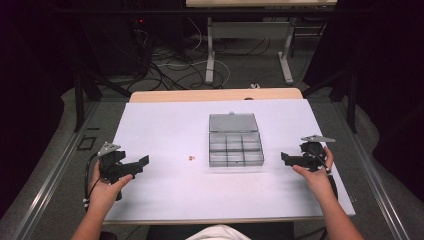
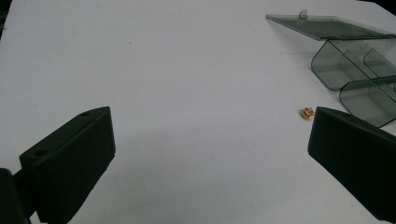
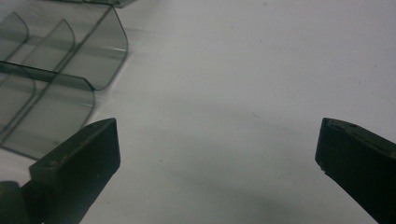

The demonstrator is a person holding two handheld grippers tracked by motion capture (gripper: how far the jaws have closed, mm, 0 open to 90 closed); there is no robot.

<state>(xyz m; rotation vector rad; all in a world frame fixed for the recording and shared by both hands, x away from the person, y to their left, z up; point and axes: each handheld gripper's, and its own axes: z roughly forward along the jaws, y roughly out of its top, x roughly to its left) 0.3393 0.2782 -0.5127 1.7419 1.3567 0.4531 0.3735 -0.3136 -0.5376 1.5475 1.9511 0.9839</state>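
Observation:
A clear grey compartment box (image 1: 236, 149) lies mid-table with its lid folded back; its compartments look empty. A tiny gold-orange trinket (image 1: 190, 158) rests on the white sheet just left of the box, and in the left gripper view the trinket (image 2: 307, 112) sits beside my right-hand jaw. My left gripper (image 1: 141, 163) is held low at the table's left, open, nothing between its jaws. At the right of the box my right gripper (image 1: 285, 157) is open too, empty, pointing toward the box (image 3: 56, 70).
The white sheet (image 1: 165, 130) covers the tabletop, with a wooden edge at the far side. Beyond the table stand desk legs and tangled cables on the floor. Dark curtains flank both sides.

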